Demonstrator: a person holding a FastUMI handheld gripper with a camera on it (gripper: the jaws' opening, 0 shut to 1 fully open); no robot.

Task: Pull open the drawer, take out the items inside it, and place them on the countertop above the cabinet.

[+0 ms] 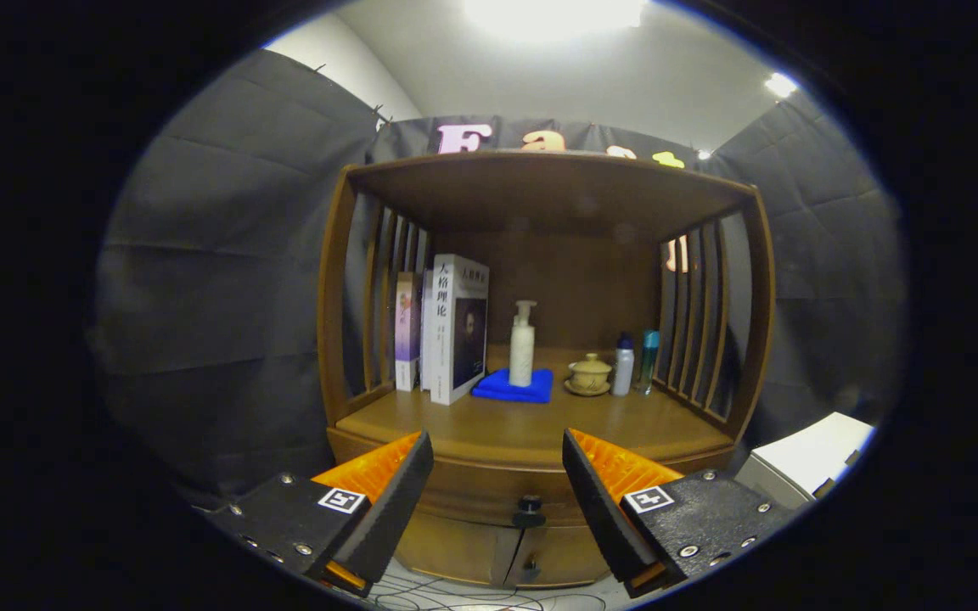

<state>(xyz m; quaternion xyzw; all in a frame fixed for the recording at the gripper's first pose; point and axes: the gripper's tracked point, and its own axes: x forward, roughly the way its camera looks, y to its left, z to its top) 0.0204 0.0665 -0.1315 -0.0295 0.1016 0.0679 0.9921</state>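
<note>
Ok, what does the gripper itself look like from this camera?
The gripper has two wedge-shaped fingers with ribbed inner faces, each mounted on a dark textured block fixed with silver screws. Each block carries a square black-and-white tag. The fingers stand open, apart, with the drawer knob ahead between them.

Wood drawer (489, 488) w/ small dark knob (528, 512) is shut, under the cabinet's worktop (531, 428), between the fingers.
</note>
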